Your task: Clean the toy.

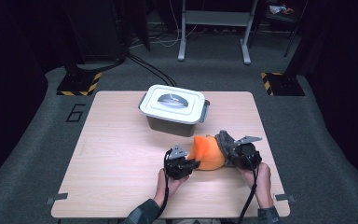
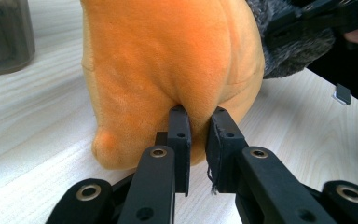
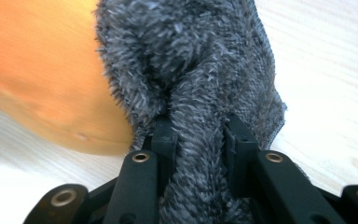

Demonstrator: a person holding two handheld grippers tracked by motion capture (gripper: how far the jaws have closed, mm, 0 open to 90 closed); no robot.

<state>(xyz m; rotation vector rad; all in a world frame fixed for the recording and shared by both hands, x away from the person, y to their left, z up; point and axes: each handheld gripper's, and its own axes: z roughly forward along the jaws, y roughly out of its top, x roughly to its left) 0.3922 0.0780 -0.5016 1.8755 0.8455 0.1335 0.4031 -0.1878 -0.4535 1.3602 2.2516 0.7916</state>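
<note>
Orange plush toy: short velvety pile, matt. Grey cloth: shaggy, rough fibre. Table: pale wood-grain, smooth (slight sheen). Lidded box: glossy plastic.

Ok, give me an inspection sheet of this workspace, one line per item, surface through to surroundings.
Surface: pale wood-grain table, flat and bare around the work.
Job's things: orange plush toy with a grey fuzzy cloth against its right side, near the front edge.
Clutter: grey box with a white lid, shut, at the back of the table.
Grippers: left gripper pinches a fold of the toy; right gripper is clamped on the cloth.
Cables: one trails from each gripper toward the person; more run across the floor behind the table.
Surroundings: grey carpet, striped stand feet, metal frame legs, dark room.
</note>
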